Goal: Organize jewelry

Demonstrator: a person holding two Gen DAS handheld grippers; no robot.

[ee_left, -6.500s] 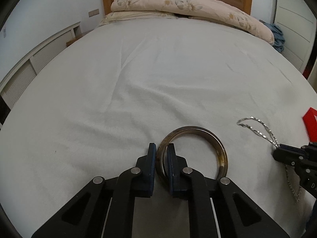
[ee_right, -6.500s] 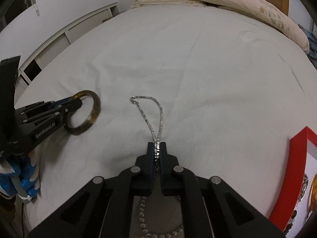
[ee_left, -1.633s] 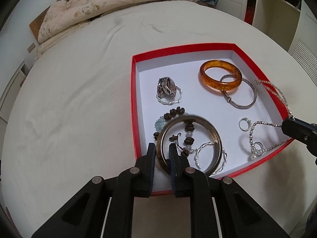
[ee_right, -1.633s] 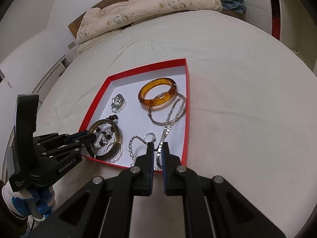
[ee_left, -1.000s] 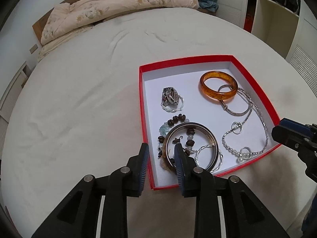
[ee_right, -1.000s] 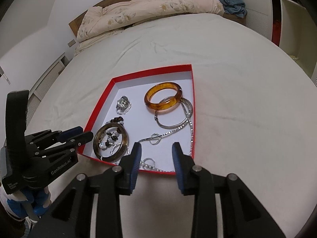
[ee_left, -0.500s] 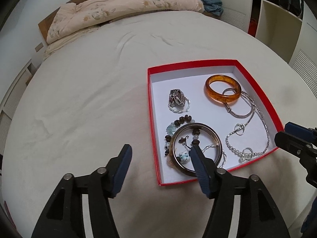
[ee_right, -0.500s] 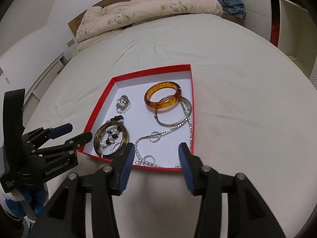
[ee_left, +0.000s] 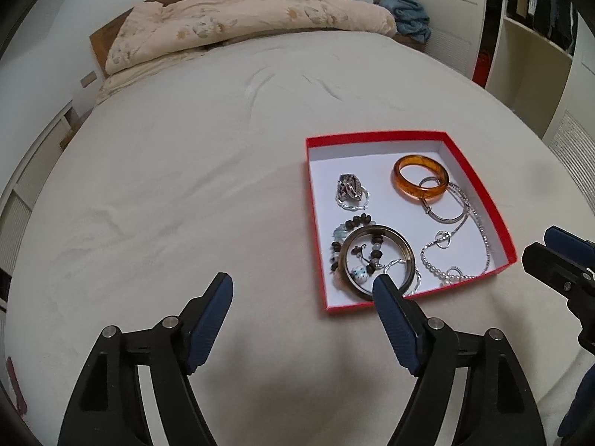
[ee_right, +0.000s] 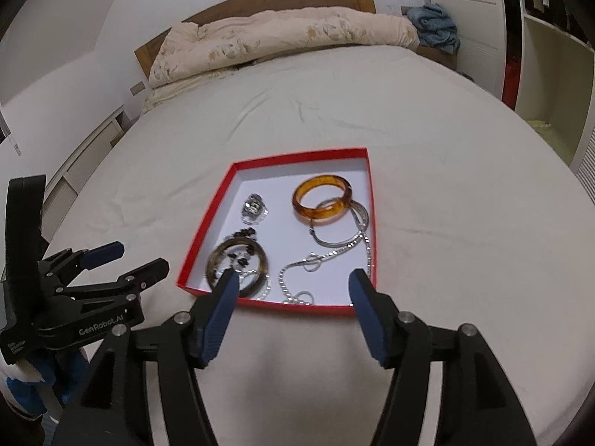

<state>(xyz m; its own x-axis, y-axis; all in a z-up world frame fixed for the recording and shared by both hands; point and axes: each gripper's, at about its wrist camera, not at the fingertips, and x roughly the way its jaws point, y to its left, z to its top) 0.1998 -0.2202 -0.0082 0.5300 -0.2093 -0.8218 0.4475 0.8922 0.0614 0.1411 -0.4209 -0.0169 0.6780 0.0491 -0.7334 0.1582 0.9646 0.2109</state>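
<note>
A red tray (ee_left: 481, 186) (ee_right: 208, 219) with a white floor lies on the bed. In it are a dark bangle (ee_left: 403, 243) (ee_right: 217, 254) over a bead bracelet, an amber bangle (ee_left: 403, 184) (ee_right: 321, 195), a silver chain necklace (ee_left: 459, 223) (ee_right: 336, 252), a thin silver bangle and a dark ring. My left gripper (ee_left: 303, 288) (ee_right: 137, 258) is open and empty, just before the tray's near left corner. My right gripper (ee_right: 292, 282) is open and empty, above the tray's near edge.
The white bed sheet (ee_left: 167, 171) spreads all round the tray. A folded floral duvet (ee_left: 238, 18) and wooden headboard lie at the far end. White cupboards (ee_left: 539, 85) stand to the right, a low white unit (ee_right: 93, 141) to the left.
Both grippers opened, releasing the dark bangle and the silver chain into the tray, then drew back and up from the tray with their jaws opening wider.
</note>
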